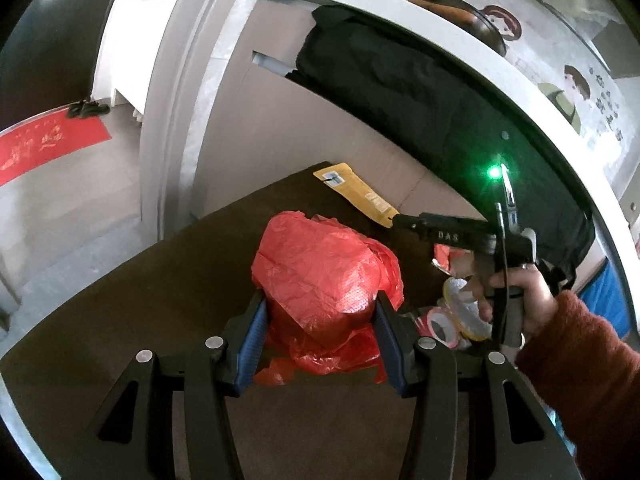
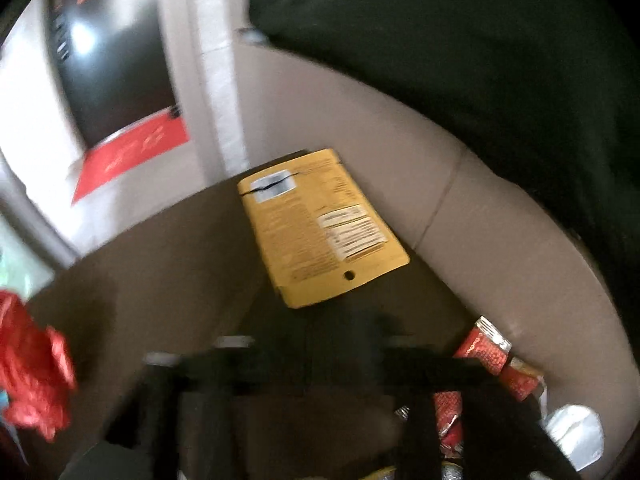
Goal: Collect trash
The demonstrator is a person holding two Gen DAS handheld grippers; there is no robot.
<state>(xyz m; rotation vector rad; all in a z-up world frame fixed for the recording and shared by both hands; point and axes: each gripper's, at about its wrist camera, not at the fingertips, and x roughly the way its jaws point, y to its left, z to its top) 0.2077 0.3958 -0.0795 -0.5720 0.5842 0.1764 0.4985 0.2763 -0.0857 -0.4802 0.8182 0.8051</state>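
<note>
My left claw [image 1: 320, 336] clamps the red bag [image 1: 324, 276]; right claw's [image 1: 394, 222] opening unreadable; yellow packet [image 2: 320, 228] ahead, wrappers [image 2: 486, 354] beside it still uncollected.

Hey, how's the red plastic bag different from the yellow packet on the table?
The red plastic bag is crumpled and bulging; the yellow packet lies flat. The bag is plain red, while the packet carries printed text and white labels. The bag sits between the left tool's blue pads; the packet lies free at the table's far edge, with the right tool's tip near it. Both rest on the dark brown table.
</note>
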